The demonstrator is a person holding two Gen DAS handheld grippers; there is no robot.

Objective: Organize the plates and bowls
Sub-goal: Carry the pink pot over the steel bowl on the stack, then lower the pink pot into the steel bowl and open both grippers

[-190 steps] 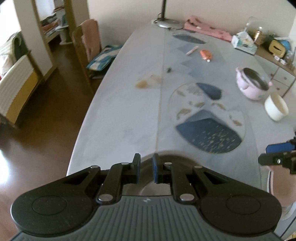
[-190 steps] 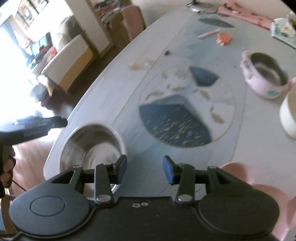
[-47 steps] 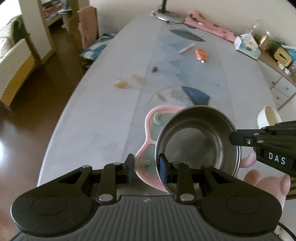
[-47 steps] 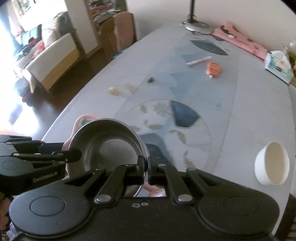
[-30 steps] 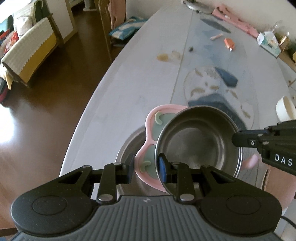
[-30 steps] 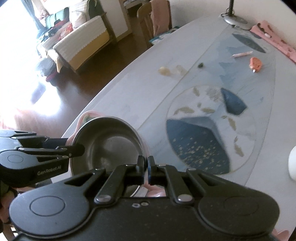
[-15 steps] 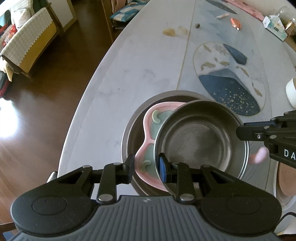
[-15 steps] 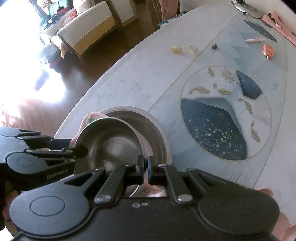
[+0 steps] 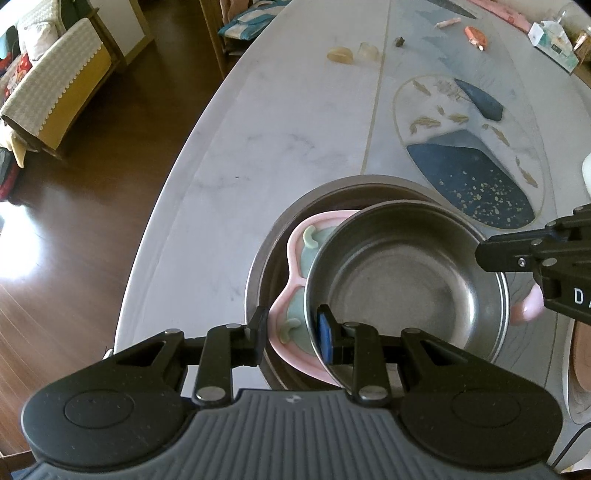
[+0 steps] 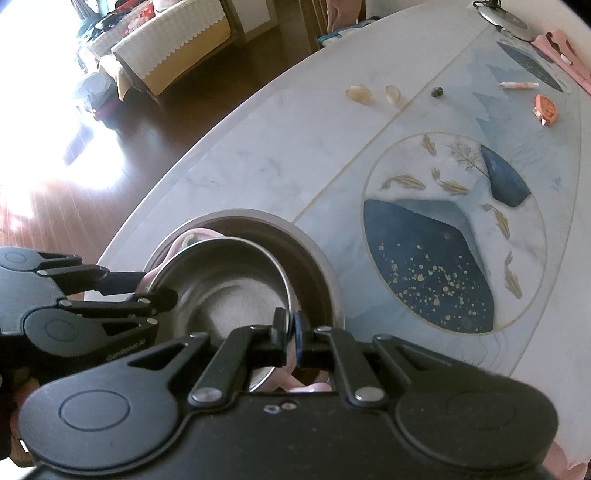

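Observation:
I hold a small steel bowl that sits in a pink divided plate. My left gripper is shut across the bowl's near rim and the plate's edge. My right gripper is shut on the bowl's opposite rim. Both hang just over a large steel bowl standing near the table's front left corner; the large bowl also shows in the right wrist view. The right gripper shows at the right edge of the left wrist view.
The marble table has a painted oval inlay. Far off lie an orange object, a pink pen, two amber stones and a tissue box. The table edge and dark wood floor are at left.
Both grippers carried the small bowl and pink plate back toward the table's near left corner and down over the large steel bowl, closer than half a second ago.

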